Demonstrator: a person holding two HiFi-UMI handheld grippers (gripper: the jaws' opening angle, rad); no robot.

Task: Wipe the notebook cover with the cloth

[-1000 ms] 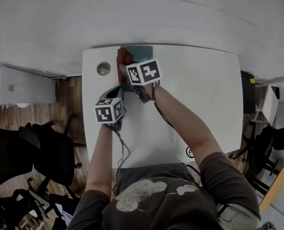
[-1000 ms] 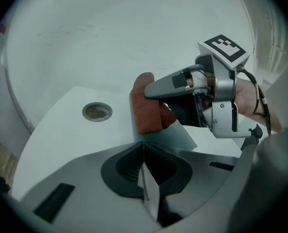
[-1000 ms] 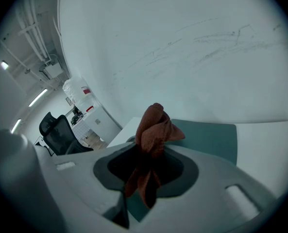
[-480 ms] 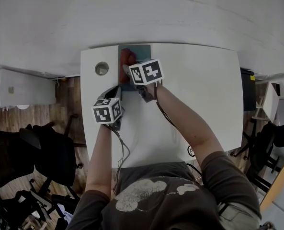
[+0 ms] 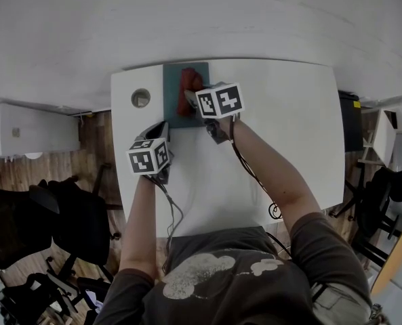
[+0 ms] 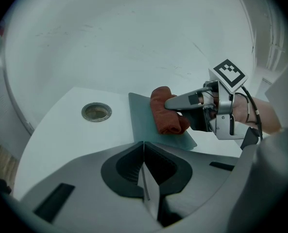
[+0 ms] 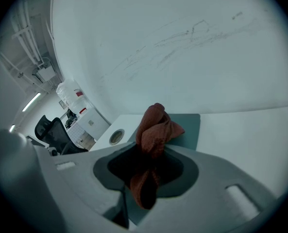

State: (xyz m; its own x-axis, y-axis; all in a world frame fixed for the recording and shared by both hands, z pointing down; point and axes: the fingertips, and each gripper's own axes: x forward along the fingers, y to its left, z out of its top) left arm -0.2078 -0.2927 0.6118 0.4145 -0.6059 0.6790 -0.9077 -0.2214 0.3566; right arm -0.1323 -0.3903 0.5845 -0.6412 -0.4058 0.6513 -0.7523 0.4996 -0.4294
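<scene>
Notebook (image 5: 172, 103): a flat, thin rectangle with a smooth, matte grey-green cover. It lies at the far edge of the surface (image 5: 289, 127), close to the wall.
Cloth (image 5: 188, 90): rust-red, soft and nubbly, bunched into a thick roll. It rests on the notebook cover, about midway across it.
Right hand-held gripper (image 7: 146, 177): we see its jaws clamped on the cloth. A crumpled tail hangs between them and the rest bulges out in front, onto the cover.
Left hand-held gripper (image 6: 144, 169): its jaws are pressed together on nothing. It sits back from the notebook's near-left corner, and we cannot tell whether it touches the surface.
Surface: white, smooth and rectangular.
Hole (image 5: 140, 98): round with a pale ring, set into the surface just left of the notebook — we cannot make out what is inside.
Marker cubes: white with black squares, one on each hand-held gripper.
Change: a second ago the cloth sat at the cover's left edge. Now we find it and the right hand-held gripper further right — a bare strip of cover shows to the cloth's left.
</scene>
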